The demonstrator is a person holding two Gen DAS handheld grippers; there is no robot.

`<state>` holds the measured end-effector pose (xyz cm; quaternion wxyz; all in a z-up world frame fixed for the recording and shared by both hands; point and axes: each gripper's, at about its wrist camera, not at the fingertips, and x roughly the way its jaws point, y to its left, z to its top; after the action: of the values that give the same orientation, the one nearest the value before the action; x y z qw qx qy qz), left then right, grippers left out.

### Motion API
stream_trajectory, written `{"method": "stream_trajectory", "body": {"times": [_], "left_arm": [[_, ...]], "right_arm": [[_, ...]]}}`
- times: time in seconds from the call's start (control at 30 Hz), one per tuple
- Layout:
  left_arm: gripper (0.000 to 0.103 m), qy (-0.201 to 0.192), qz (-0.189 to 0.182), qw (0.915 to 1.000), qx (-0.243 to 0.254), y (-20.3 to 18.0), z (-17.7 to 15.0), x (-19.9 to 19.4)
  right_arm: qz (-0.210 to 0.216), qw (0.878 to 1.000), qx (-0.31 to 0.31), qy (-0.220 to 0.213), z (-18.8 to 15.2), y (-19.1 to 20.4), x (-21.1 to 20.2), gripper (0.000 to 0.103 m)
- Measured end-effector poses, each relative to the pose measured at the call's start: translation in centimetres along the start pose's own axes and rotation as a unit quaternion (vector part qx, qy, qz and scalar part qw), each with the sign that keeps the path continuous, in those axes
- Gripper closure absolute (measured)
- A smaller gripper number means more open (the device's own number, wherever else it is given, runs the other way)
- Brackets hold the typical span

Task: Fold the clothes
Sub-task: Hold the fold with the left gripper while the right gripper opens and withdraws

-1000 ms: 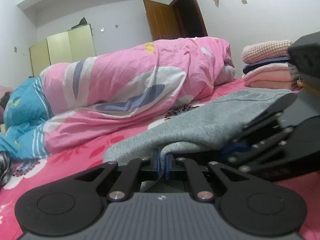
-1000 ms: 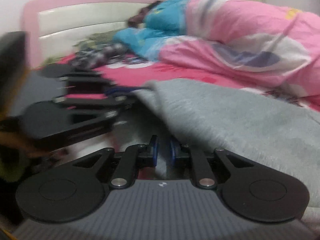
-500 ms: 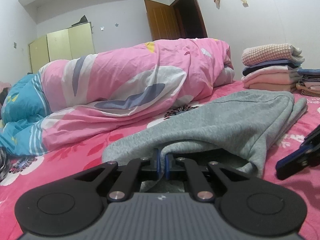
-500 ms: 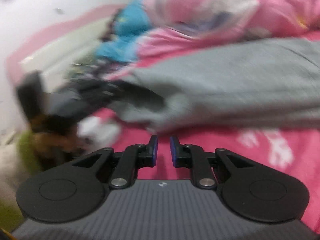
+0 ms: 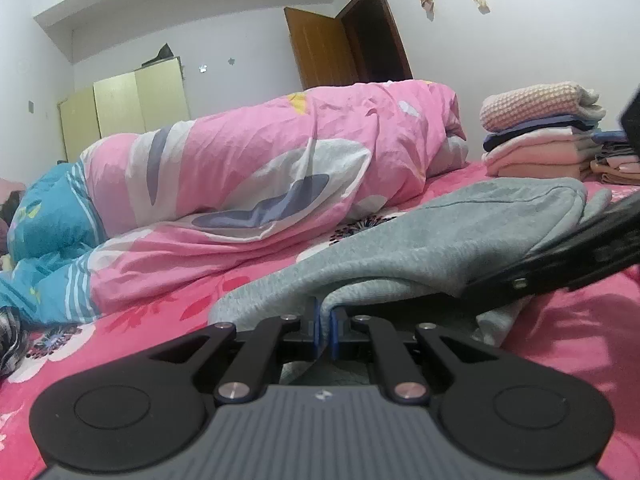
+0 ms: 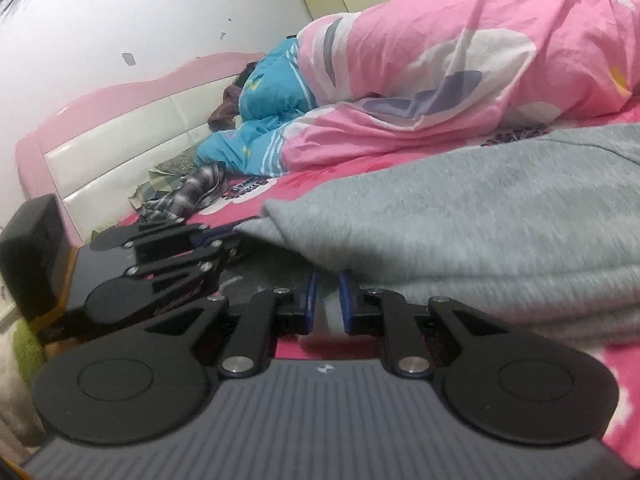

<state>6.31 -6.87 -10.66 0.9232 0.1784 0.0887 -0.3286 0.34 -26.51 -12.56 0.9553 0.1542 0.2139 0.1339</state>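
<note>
The bed, covered in a bright pink flowered sheet, fills the lower half of both views. Across the middle of the left wrist view lies a bulky pink duvet with white and grey-blue patches, turning blue at the left edge of the frame; in the right wrist view it runs along the upper right toward the pink and white headboard at the left. A pale yellow wardrobe stands at the upper left of the left wrist view, and a brown door hangs open at top centre.

The grey garment lies spread on the bed in the centre and right of the left wrist view, with its near edge lifted off the sheet. In the right wrist view it takes up the right half of the frame, folded over on itself.

A stack of folded clothes, pink, navy and peach, sits at the right edge of the left wrist view, well apart from the garment.

The left tongs are clenched on the garment's near edge, cloth pinched between the blue pads. The right tongs stand slightly parted just at the garment's lower edge, with grey cloth between the pads; whether they grip it I cannot tell.
</note>
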Motion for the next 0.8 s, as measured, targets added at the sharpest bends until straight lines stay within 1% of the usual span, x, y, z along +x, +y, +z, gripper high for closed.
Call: {"method": "stream_trajectory", "body": {"times": [0.1,0.17,0.2,0.27,0.37,0.43,0.5,0.57,0.63,0.73,0.8], "left_arm": [[0.097,0.0,-0.002,1.0,-0.001,0.0,-0.2,0.0],[0.097,0.005,-0.003,1.0,-0.006,0.1,-0.4,0.3],[0.097,0.006,-0.004,0.9999,-0.008,0.2,-0.4,0.4],[0.097,0.006,-0.006,0.9999,-0.013,0.4,-0.4,0.4],[0.097,0.005,-0.007,0.9998,-0.018,0.5,-0.5,0.5],[0.097,0.004,-0.006,0.9998,-0.017,0.5,-0.5,0.5],[0.097,0.0,-0.004,0.9999,-0.015,0.3,-0.5,0.4],[0.097,0.0,-0.002,0.9999,-0.011,0.2,-0.5,0.3],[0.097,0.0,-0.001,1.0,-0.006,0.1,-0.4,0.2],[0.097,0.0,0.001,1.0,0.006,-0.1,-0.5,0.1],[0.097,0.0,0.002,0.9999,0.011,-0.2,-0.5,0.1]], "right_arm": [[-0.038,0.999,-0.022,0.027,-0.1,0.0,2.6,0.093],[-0.051,0.998,-0.036,0.031,-0.2,0.3,3.1,0.094],[-0.049,0.998,-0.039,0.024,-0.2,0.5,2.7,0.092],[-0.025,0.999,-0.046,-0.002,0.0,1.0,0.8,0.091],[-0.01,0.996,-0.083,-0.014,-0.4,1.9,-2.2,0.09],[-0.023,0.994,-0.101,0.018,-0.8,2.1,-3.0,0.09],[-0.045,0.991,-0.107,0.061,-1.5,1.8,-2.5,0.09],[-0.075,0.988,-0.109,0.084,-2.1,1.5,-1.4,0.092],[-0.065,0.992,-0.086,0.058,-1.7,1.1,-1.2,0.092],[-0.032,0.998,-0.047,0.016,-0.7,0.7,-1.2,0.092],[-0.021,0.999,-0.033,0.011,-0.6,0.3,-1.0,0.092]]}}
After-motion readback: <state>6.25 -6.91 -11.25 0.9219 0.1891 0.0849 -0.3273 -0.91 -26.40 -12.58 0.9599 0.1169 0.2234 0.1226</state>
